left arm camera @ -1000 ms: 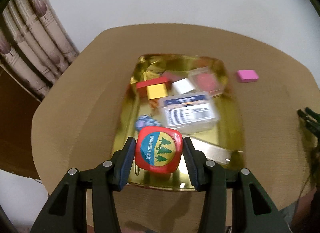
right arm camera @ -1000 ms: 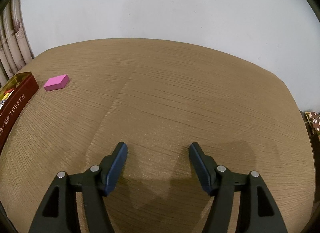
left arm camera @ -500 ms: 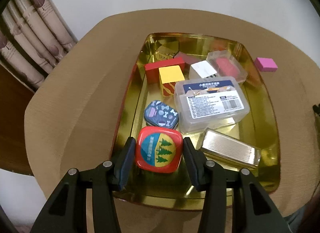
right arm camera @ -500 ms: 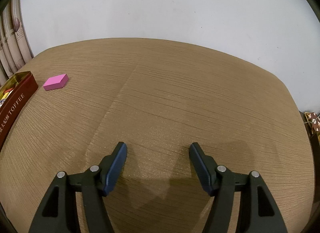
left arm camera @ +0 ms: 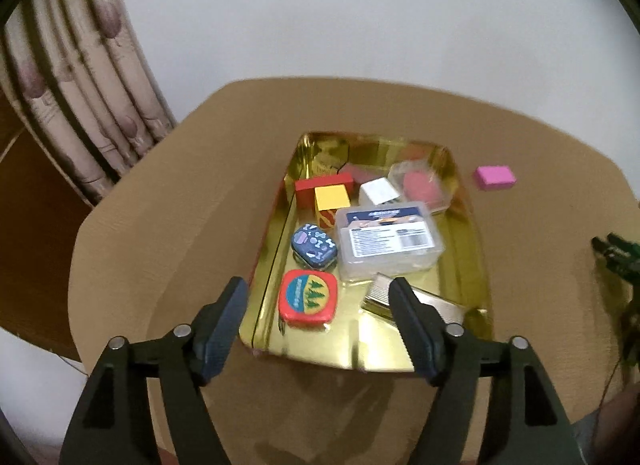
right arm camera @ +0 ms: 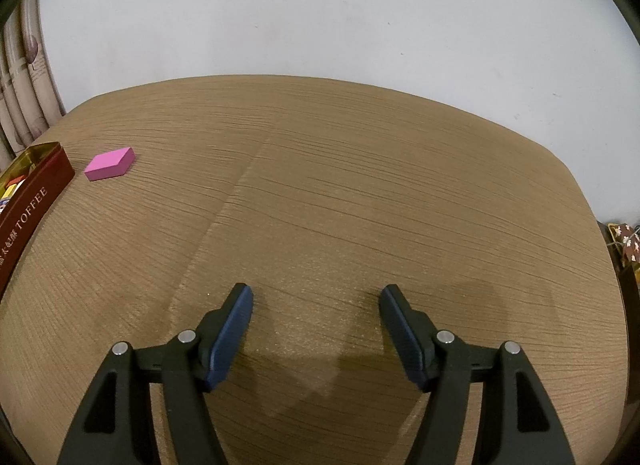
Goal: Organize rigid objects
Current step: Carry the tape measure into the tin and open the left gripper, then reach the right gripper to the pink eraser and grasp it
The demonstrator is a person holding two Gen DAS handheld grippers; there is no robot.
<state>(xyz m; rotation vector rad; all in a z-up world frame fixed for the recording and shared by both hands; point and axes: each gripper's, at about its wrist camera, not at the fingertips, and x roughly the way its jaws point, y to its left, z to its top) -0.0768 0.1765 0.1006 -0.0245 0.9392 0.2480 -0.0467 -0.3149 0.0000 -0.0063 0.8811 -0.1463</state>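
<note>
Both my left gripper [left arm camera: 318, 297] and right gripper [right arm camera: 316, 303] have jaws wide, empty. Ahead of the left jaws, the crowded gold tin [left arm camera: 466, 221] risks jamming the pink block [left arm camera: 495, 177] when it follows.

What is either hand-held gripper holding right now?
Nothing. The left hand-held gripper is open above the red tin lying in the tray; the right hand-held gripper is open, empty.

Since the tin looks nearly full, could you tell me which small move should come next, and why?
Probably the right gripper should head left toward the pink block: it is the only piece outside the gold tin, and those fingers are open and empty.
</note>
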